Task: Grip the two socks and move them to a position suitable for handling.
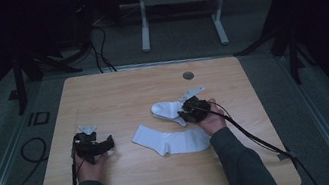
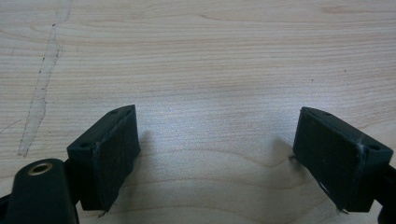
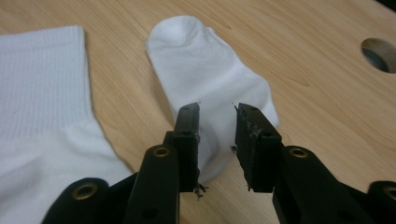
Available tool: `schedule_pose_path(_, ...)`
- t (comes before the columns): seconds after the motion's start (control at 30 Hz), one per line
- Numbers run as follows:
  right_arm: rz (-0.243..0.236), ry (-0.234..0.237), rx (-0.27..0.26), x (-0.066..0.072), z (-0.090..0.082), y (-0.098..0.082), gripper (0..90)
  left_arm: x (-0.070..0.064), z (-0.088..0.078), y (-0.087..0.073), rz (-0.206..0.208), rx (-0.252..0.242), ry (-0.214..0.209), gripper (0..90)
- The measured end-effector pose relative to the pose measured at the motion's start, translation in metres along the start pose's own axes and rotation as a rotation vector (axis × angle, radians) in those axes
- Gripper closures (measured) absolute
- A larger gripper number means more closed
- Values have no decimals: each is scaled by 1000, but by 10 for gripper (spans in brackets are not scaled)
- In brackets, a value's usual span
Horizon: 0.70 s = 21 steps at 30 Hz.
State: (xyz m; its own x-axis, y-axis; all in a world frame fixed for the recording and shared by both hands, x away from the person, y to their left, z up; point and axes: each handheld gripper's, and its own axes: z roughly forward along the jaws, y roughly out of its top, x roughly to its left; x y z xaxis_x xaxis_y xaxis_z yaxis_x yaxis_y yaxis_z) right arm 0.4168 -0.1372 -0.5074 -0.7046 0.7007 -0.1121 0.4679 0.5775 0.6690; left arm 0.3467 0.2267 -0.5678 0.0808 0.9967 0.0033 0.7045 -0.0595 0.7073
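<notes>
Both tongs sit low over the wooden counter (image 1: 117, 93). Our left tongs (image 1: 108, 143) rest near the counter's left edge, jaws spread wide with bare wood between them and nothing held; a pale scuff mark (image 2: 42, 79) runs across the grain beyond them.

Our right tongs (image 1: 182, 115) are right of the counter's middle, jaws narrowed to a slim gap around the near end of the small white sock (image 3: 205, 74). We cannot tell whether the pads (image 3: 190, 140) actually pinch the fabric. That sock stretches away from the jaws toward the far edge.

A second, longer white sock (image 1: 170, 139) lies flat just beside it, nearer the front edge, between our two hands. A round cable hole (image 1: 188, 75) sits near the far edge, well apart from both socks.
</notes>
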Motion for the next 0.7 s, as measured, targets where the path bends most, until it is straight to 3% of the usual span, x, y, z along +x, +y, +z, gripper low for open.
schedule_pose_path(0.1,10,-6,26,-1,10,1,677,0,0,0,0,0,0,145)
schedule_pose_path(0.13,12,-15,59,-3,17,-1,814,0,0,0,0,0,0,145)
schedule_pose_path(0.17,10,-30,72,-4,18,-2,867,0,0,0,0,0,0,145)
schedule_pose_path(0.47,101,-45,18,-17,-12,-29,877,0,0,0,0,1,0,145)
schedule_pose_path(0.7,157,-83,134,-35,-10,-59,828,0,0,0,0,1,0,145)
